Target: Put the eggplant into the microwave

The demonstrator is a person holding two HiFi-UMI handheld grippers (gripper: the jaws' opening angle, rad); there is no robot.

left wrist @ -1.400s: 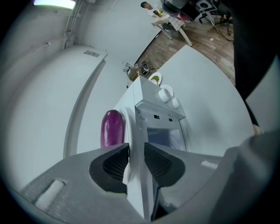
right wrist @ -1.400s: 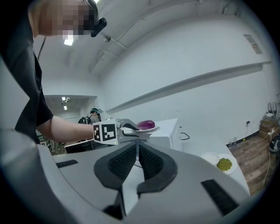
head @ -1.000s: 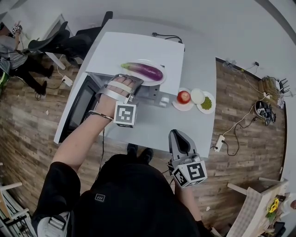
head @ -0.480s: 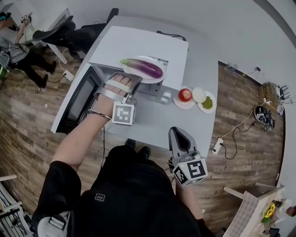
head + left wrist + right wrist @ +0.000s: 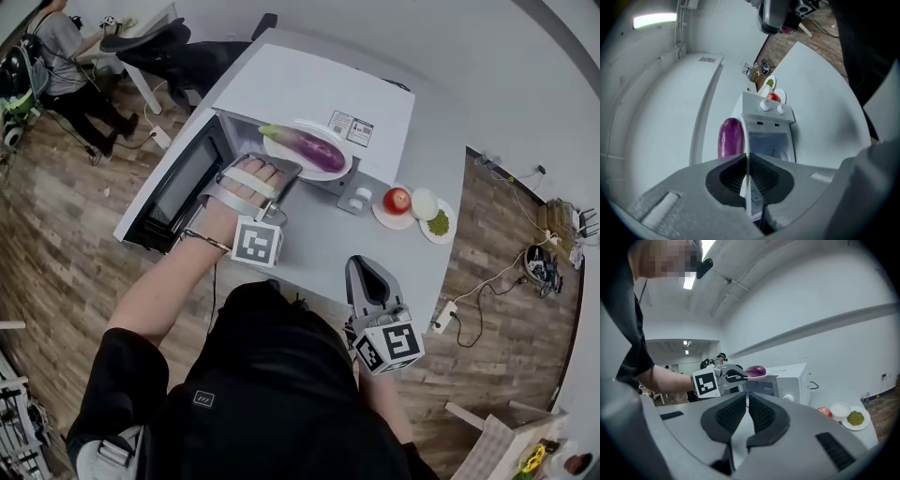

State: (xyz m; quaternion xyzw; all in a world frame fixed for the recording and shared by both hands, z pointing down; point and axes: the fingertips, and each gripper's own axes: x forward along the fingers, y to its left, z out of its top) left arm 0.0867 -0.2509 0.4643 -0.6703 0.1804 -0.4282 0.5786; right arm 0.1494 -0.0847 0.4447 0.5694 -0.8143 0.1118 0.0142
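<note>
A purple eggplant (image 5: 307,147) lies on a white plate (image 5: 281,150). My left gripper (image 5: 278,182) is shut on the plate's near rim and holds it level, in front of the upper edge of the white microwave (image 5: 309,84). The microwave's door (image 5: 173,192) hangs open to the left. In the left gripper view the plate's rim (image 5: 746,180) runs edge-on between the jaws, with the eggplant (image 5: 730,138) beyond it. My right gripper (image 5: 367,277) hovers at the table's near edge, shut and empty. The right gripper view shows the eggplant (image 5: 755,371) beside the microwave (image 5: 790,378).
To the right of the microwave, on the grey table (image 5: 328,244), stand a red apple (image 5: 397,199) on a small plate, a white bowl (image 5: 425,202) and a dish of green bits (image 5: 439,223). A power strip (image 5: 442,316) lies on the wood floor. A person (image 5: 70,66) and an office chair are at the far left.
My left gripper has shifted the plate and eggplant slightly across the microwave's front, and the head view has swung. The right gripper has barely moved.
</note>
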